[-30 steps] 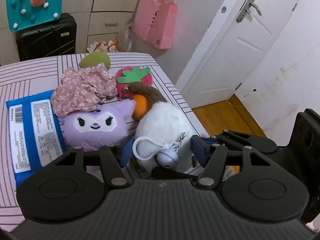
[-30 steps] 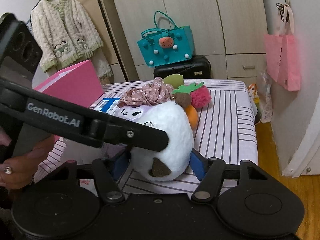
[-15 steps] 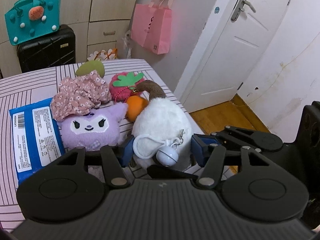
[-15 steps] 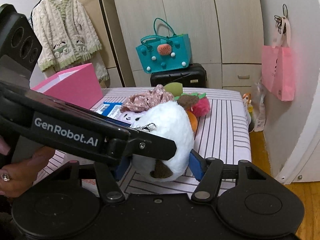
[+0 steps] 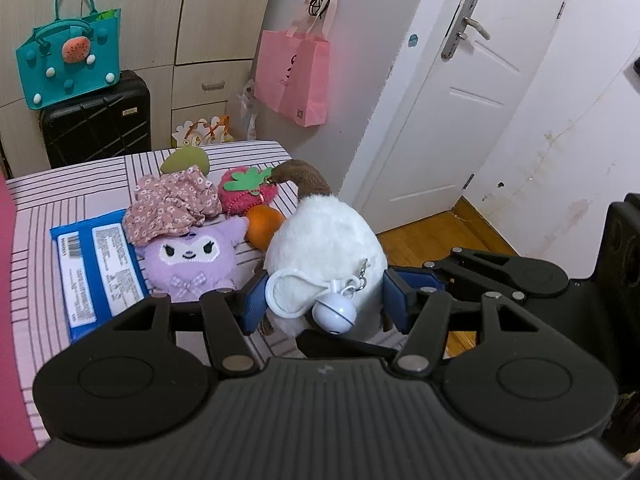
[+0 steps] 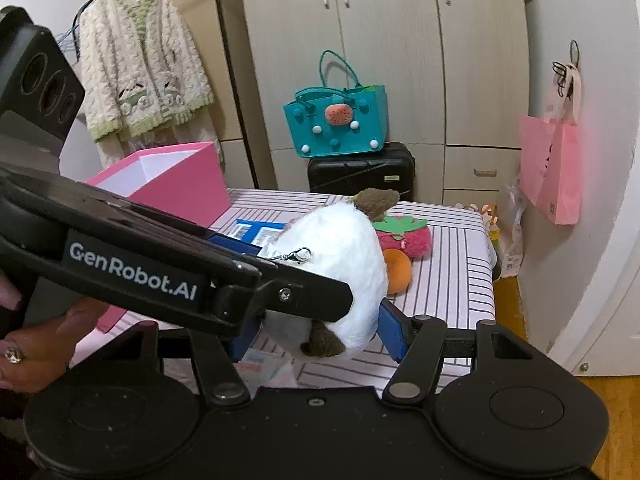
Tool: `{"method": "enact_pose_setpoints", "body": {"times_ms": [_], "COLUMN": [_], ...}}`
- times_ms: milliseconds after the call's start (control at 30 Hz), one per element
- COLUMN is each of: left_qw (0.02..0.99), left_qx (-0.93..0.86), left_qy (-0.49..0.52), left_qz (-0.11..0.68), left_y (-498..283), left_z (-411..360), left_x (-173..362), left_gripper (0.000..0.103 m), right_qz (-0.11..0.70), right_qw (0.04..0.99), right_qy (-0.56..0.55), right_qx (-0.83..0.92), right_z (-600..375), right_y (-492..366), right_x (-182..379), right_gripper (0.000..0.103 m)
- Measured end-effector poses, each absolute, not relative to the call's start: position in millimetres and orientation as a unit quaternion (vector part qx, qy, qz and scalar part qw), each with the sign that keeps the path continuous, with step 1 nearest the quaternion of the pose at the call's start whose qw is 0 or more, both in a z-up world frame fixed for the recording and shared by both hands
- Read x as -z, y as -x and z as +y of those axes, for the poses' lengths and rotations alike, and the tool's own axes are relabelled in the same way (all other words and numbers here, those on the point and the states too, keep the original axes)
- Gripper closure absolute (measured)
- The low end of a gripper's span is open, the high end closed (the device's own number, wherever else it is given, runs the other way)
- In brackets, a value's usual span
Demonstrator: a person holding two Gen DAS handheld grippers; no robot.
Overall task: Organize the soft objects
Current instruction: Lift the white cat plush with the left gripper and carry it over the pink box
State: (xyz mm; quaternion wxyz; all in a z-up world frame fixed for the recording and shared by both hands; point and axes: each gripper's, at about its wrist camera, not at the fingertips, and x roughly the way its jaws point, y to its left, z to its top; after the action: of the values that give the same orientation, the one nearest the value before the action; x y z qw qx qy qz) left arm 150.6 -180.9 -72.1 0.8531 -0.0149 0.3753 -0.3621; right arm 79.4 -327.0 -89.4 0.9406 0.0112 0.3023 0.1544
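Grippers hold the same toy from two sides. The left gripper (image 5: 325,304) has its blue pads pressed on the lower part of a white plush toy (image 5: 324,236), and the right gripper (image 6: 316,328) pinches the same toy from the other direction, so both are clamped on it. In the right wrist view the toy looks raised above the striped table (image 6: 452,264), but a gap under it cannot be seen clearly. A white loop and a small white ball (image 5: 334,312) hang from a clasp on the near side of the toy. In the right wrist view a hand (image 6: 44,344) with a ring holds the handle of the left gripper.

Just behind the toy, a purple plush face (image 5: 190,256) lies on the table with a flowered pink cloth (image 5: 170,204) on its top. A blue flat pack (image 5: 94,268) lies beside it. An orange soft ball (image 5: 262,220) touches the white toy, and a red plush strawberry (image 5: 246,192) with a green leaf lies behind it. A green oval thing (image 5: 186,160) is farther back.

A pink box (image 6: 176,184) stands open on the far left part of the table; only its white inner walls are visible, and its content cannot be seen.

Beyond the table a teal bag (image 6: 338,124) sits on a black suitcase (image 6: 362,172). A pink bag (image 6: 550,168) hangs on the wall; what is inside these cannot be seen.
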Motion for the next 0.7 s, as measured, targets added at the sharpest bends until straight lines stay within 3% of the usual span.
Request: {"method": "enact_pose_setpoints", "body": {"times_ms": [700], "left_qw": [0.844], "left_qx": [0.343], "left_qy": [0.027], "left_qz": [0.412], "left_y": [-95.3], "left_z": [-74.6], "left_x": [24.2], "left_gripper": [0.044], "right_qz": [0.347], "right_qw": [0.893], "right_qy": [0.03], "right_qx": [-0.284], "right_z": [-245.3], "right_y": [-48.0], "right_x": [37.0], "right_gripper": [0.036]}}
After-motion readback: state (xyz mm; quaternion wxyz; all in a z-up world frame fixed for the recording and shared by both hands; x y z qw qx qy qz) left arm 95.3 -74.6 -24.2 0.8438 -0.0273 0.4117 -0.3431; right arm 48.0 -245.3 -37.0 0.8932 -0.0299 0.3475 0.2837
